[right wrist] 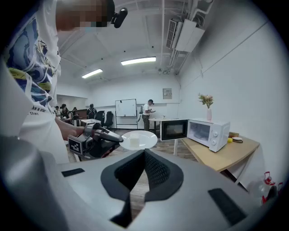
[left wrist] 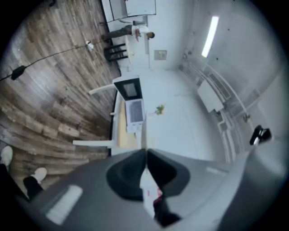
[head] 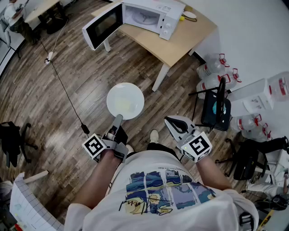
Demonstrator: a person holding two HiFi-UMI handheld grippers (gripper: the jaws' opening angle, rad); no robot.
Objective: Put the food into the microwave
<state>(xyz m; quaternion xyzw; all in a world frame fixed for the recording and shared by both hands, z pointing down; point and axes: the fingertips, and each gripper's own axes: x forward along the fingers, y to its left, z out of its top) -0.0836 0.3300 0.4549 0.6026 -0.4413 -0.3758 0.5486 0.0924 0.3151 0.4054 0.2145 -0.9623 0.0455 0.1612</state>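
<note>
Bright ceiling strip lights; fisheye edges dark; left gripper view blurred, perhaps motion.

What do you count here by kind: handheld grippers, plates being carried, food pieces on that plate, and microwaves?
Grippers: 2, the left gripper and the right gripper
Carried plate: 1
Food piece: 1
Microwave: 1
Total: 5

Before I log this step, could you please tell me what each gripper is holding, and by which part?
The left gripper clamps the round white plate by its near rim; the right gripper holds nothing.
</note>
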